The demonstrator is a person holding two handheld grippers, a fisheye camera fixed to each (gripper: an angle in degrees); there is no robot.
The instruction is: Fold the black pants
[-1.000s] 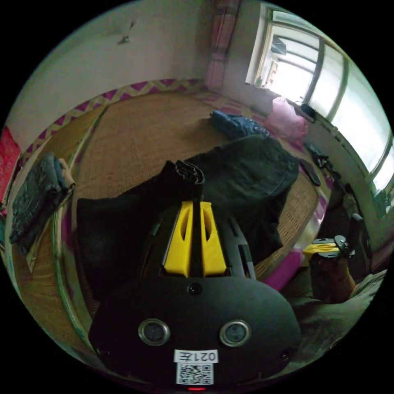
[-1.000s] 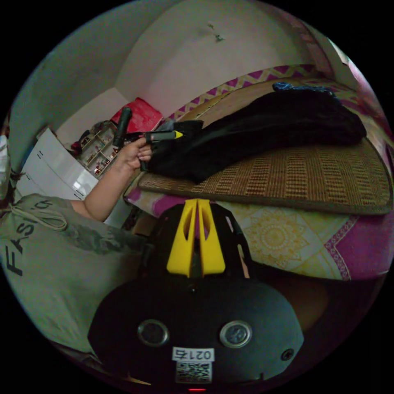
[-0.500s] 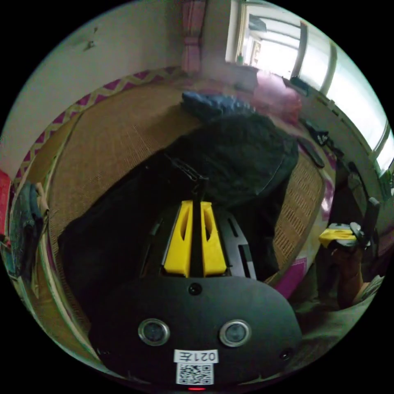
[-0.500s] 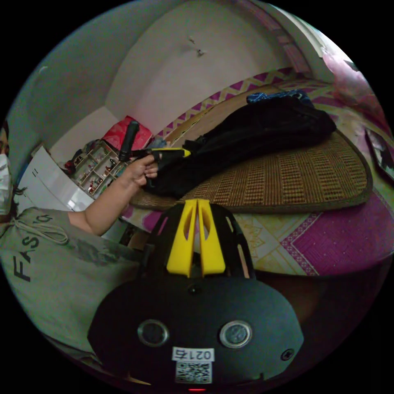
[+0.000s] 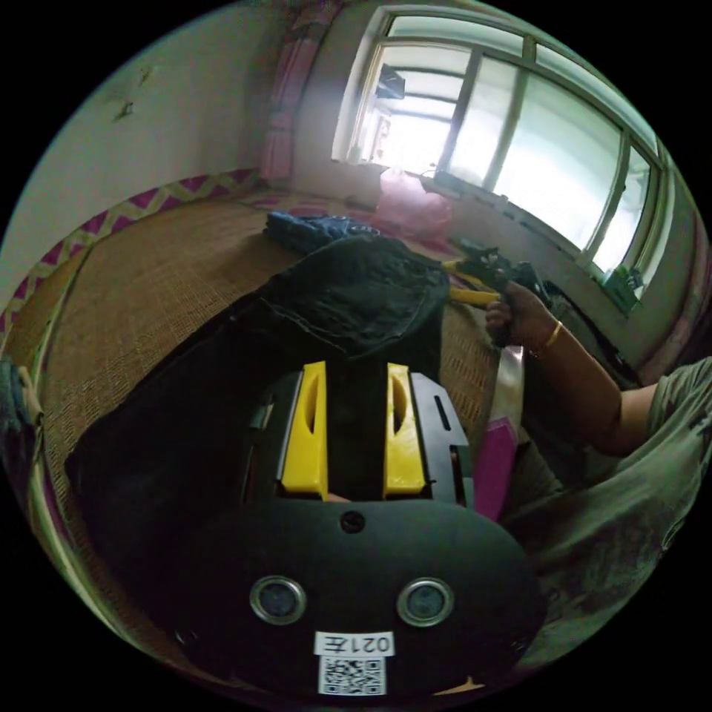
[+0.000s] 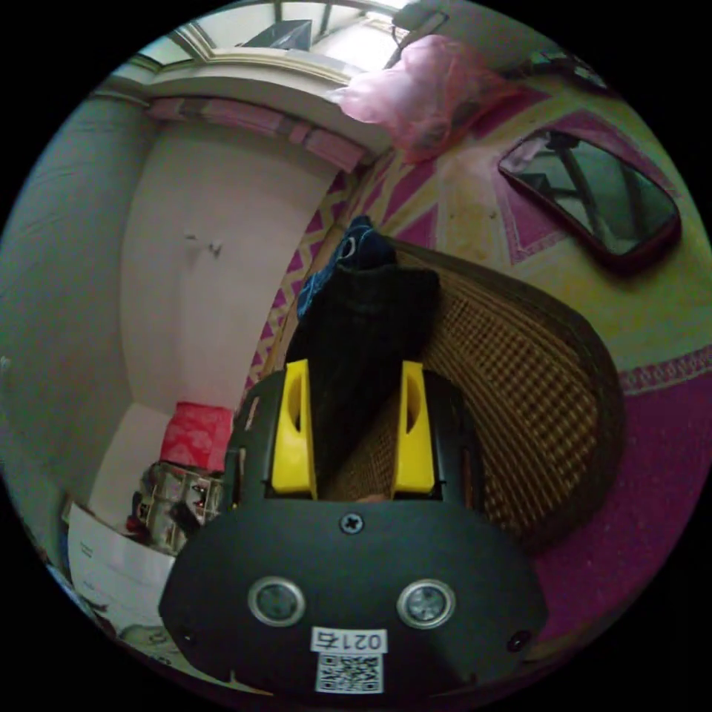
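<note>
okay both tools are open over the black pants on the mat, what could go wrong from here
1. The black pants lie doubled over on the woven mat, and the left tool is open above them with nothing pinned; the upper layer could slip or bunch.
2. A blue garment lies right at the far edge of the pants; a grab there by the right tool might catch both.
3. A dark tablet-like device lies beside the mat; a wide swing could hit it.
</note>
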